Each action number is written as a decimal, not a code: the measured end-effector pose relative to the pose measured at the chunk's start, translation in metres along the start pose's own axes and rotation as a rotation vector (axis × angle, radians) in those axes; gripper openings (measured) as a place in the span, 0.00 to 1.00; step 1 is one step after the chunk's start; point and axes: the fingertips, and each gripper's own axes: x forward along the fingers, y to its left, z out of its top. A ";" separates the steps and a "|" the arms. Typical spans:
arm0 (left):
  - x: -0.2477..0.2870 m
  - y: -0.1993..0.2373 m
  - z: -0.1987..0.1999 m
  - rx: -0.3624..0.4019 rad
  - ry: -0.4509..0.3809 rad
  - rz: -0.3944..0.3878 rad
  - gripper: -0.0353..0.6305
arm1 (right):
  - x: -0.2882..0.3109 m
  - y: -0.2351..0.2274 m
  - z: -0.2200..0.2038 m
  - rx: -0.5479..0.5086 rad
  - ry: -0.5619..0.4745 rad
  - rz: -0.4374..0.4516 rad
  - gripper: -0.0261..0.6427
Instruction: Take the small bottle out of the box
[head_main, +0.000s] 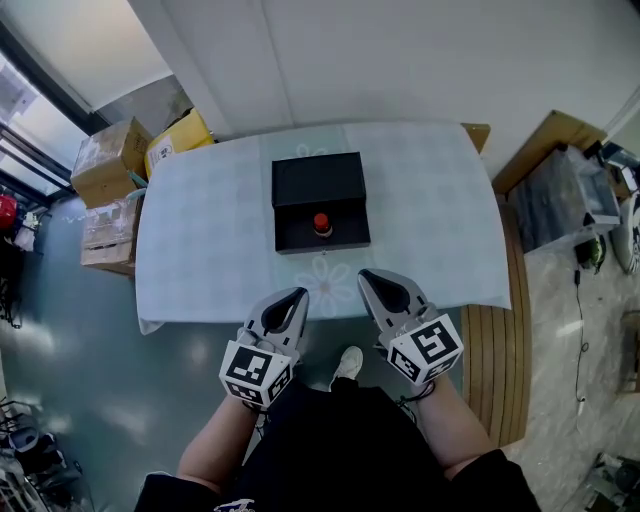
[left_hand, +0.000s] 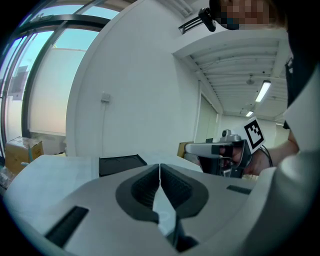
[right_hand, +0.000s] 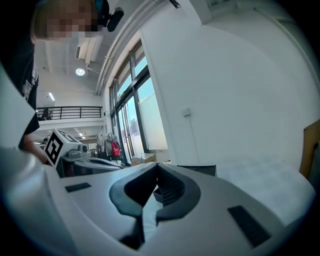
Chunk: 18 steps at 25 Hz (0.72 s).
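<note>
Grey ridged fingers (left_hand: 142, 187) of the left gripper (head_main: 297, 295) are closed, tips touching, with nothing between them. The matching fingers (right_hand: 172, 192) of the right gripper (head_main: 366, 275) are likewise pressed together at the tips and empty. A person holds one gripper in each hand, side by side and a little apart, each carrying a white cube with black square markers. Below them, between the person's arms, a white shoe (head_main: 348, 363) shows on the grey floor. Both sets of fingertips reach just over the near edge of a surface (head_main: 200, 230) covered with a pale blue-white patterned cloth. Near the middle of that surface, apart from both grippers, sits a flat black rectangular box (head_main: 295, 230), open, with its black lid lying back on the far side. Inside the open near half stands the small bottle with a red cap (head_main: 322, 224), close to the box's centre and upright as far as the head view shows. To the person's right, beside the surface, is a slatted wooden bench (head_main: 490, 370). Past the far left corner, brown cardboard boxes (head_main: 110, 160) and a yellow carton (head_main: 178, 135) are stacked on the floor. A plain white wall (head_main: 400, 60) rises behind the surface.
</note>
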 end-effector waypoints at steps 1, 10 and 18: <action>0.002 -0.001 0.000 0.000 0.000 0.008 0.10 | 0.000 -0.002 0.000 0.001 0.001 0.006 0.07; 0.021 -0.008 0.002 -0.005 0.008 0.041 0.10 | -0.010 -0.021 0.001 0.027 0.004 0.022 0.07; 0.034 -0.010 0.006 0.011 0.007 0.040 0.10 | -0.018 -0.029 0.000 0.058 -0.005 0.003 0.07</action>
